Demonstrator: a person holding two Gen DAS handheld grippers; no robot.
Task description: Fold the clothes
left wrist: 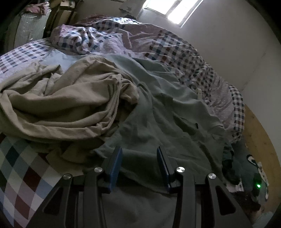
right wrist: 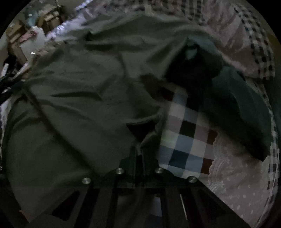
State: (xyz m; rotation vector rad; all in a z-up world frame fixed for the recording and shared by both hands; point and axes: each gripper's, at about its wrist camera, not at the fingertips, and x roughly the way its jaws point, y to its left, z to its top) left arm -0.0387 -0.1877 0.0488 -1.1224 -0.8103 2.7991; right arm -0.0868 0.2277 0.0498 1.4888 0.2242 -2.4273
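Note:
A grey-green garment [left wrist: 158, 115] lies spread over the bed. My left gripper [left wrist: 139, 154] is open, its blue-padded fingers [left wrist: 116, 163] resting just above the garment's near part. A crumpled beige garment [left wrist: 70, 105] lies to its left. In the right wrist view my right gripper [right wrist: 139, 150] is shut on an edge of the grey-green garment [right wrist: 79, 96], which drapes to the left. A dark green garment [right wrist: 228, 108] lies to the right on the bed.
The bed has a checkered quilt [left wrist: 21, 166] and a bunched checkered duvet [left wrist: 123, 40] at the far side. A wall and window [left wrist: 173, 10] stand behind. Boxes and clutter [right wrist: 26, 35] sit beyond the bed. Dark clothes [left wrist: 245, 166] lie at the bed's right edge.

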